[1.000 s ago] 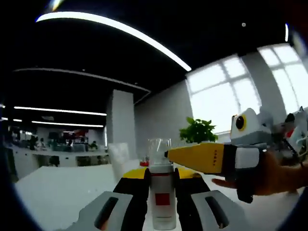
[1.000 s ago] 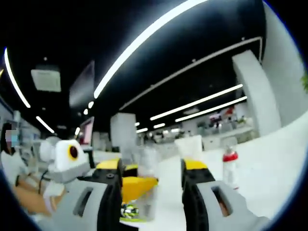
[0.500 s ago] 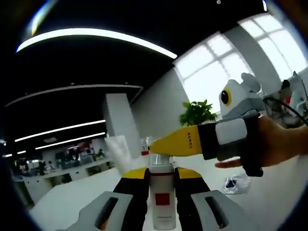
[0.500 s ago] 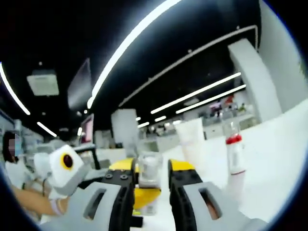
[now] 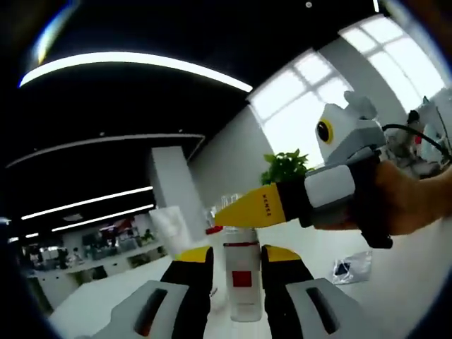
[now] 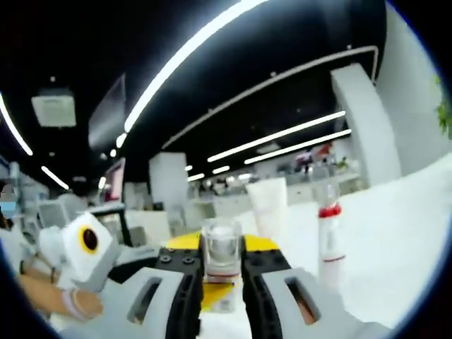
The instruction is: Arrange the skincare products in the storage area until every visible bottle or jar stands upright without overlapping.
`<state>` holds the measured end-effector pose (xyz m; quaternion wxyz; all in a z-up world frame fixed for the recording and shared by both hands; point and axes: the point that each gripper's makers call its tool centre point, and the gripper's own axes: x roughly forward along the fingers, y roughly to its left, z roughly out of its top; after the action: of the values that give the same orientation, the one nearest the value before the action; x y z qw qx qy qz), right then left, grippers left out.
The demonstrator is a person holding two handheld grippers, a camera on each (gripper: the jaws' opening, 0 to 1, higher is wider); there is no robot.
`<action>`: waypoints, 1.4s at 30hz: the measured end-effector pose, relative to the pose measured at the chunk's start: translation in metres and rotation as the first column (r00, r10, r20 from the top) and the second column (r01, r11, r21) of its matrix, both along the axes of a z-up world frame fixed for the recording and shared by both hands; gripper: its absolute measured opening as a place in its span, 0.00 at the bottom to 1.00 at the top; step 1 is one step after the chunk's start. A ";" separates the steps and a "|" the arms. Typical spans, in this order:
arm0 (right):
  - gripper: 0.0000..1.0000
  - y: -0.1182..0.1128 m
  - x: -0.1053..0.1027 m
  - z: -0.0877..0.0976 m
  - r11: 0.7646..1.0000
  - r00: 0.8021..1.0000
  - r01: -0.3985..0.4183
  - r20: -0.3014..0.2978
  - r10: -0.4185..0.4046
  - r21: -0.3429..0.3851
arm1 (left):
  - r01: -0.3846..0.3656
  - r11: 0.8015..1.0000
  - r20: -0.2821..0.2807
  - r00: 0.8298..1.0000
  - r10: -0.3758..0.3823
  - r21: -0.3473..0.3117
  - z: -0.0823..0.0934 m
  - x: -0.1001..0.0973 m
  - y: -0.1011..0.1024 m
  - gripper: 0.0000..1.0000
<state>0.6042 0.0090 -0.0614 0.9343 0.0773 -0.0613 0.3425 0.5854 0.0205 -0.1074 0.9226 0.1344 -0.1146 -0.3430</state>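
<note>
A white bottle (image 5: 243, 282) with a red square label and a red collar stands upright on the white table (image 5: 402, 296). My left gripper (image 5: 236, 258) brackets its body, open, with a thin gap showing on the left side. My right gripper (image 5: 236, 212) reaches in from the right, its yellow finger lying across the bottle's top. In the right gripper view my right gripper (image 6: 221, 251) is shut on the bottle's clear cap (image 6: 221, 239). A yellow finger of my left gripper (image 6: 210, 295) shows lower down between the jaws.
A second white bottle (image 6: 328, 236) with a red collar and clear cap stands upright further back, with a white tube (image 6: 269, 205) standing on end beside it. A small plastic bag (image 5: 351, 267) lies on the table to the right. A person's hand (image 5: 409, 201) holds the right gripper.
My right gripper's jaws closed onto the clear cap. My left gripper's jaws parted slightly from the bottle's body, which looks a little farther off.
</note>
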 end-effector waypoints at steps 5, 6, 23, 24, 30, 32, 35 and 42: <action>0.18 -0.015 0.028 -0.008 0.986 0.990 0.131 -0.041 -0.136 -0.104 | -0.074 0.997 -0.171 0.982 0.077 0.022 -0.027 0.021 0.018 0.33; 0.18 -0.014 0.031 -0.010 0.988 0.990 0.122 -0.065 -0.129 -0.099 | -0.089 0.996 -0.191 0.977 0.092 0.025 -0.029 0.025 0.023 0.35; 0.18 -0.014 0.069 -0.050 0.885 0.911 0.344 -0.118 -0.396 -0.312 | -0.228 0.974 -0.314 0.925 0.213 -0.012 -0.031 0.043 0.069 0.44; 0.18 -0.014 0.069 -0.050 0.885 0.909 0.347 -0.120 -0.399 -0.312 | -0.226 0.974 -0.313 0.926 0.211 -0.012 -0.030 0.042 0.068 0.44; 0.18 -0.012 0.075 -0.052 0.872 0.887 0.381 -0.145 -0.439 -0.307 | -0.203 0.978 -0.321 0.930 0.180 -0.040 -0.028 0.036 0.064 0.45; 0.18 -0.012 0.075 -0.053 0.873 0.882 0.387 -0.158 -0.444 -0.297 | -0.204 0.978 -0.324 0.929 0.177 -0.048 -0.027 0.034 0.066 0.45; 0.18 -0.010 0.075 -0.053 0.872 0.879 0.391 -0.163 -0.449 -0.294 | -0.181 0.977 -0.349 0.927 0.133 -0.109 -0.024 0.031 0.063 0.45; 0.18 -0.008 0.073 -0.053 0.864 0.875 0.397 -0.155 -0.458 -0.311 | -0.195 0.973 -0.367 0.920 0.137 -0.126 -0.028 0.033 0.067 0.45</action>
<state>0.6775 0.0012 -0.1147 0.9895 -0.0283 0.0756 0.1197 0.6180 0.0874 -0.1351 0.9616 0.0046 0.0389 -0.2718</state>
